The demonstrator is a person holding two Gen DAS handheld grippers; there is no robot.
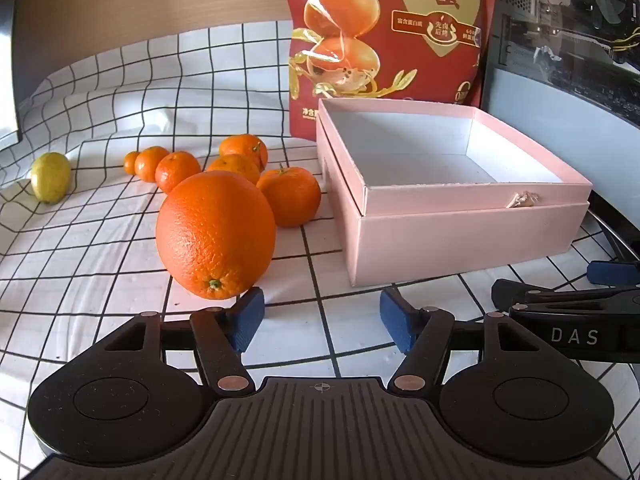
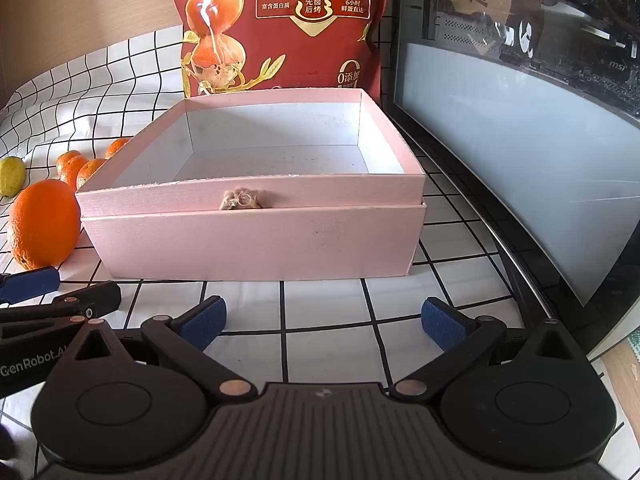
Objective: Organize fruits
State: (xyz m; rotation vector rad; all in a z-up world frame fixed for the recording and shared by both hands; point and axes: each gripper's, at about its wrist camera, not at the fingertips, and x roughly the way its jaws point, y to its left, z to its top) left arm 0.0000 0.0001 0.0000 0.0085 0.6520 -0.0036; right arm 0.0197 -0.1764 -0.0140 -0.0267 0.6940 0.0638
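One large round orange (image 1: 216, 236) lay on the desk's checked cloth, just left of the pink cardboard box (image 1: 460, 236); likely firm, heavy and slick, best taken across its middle. Both the left gripper (image 1: 322, 322) and right gripper (image 2: 324, 322) were spread, holding nothing.

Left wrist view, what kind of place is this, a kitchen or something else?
Probably a home desk, not a kitchen: a glass-sided computer case stands beside a grid-patterned cloth, with a snack bag, a pink box and loose fruit set out.
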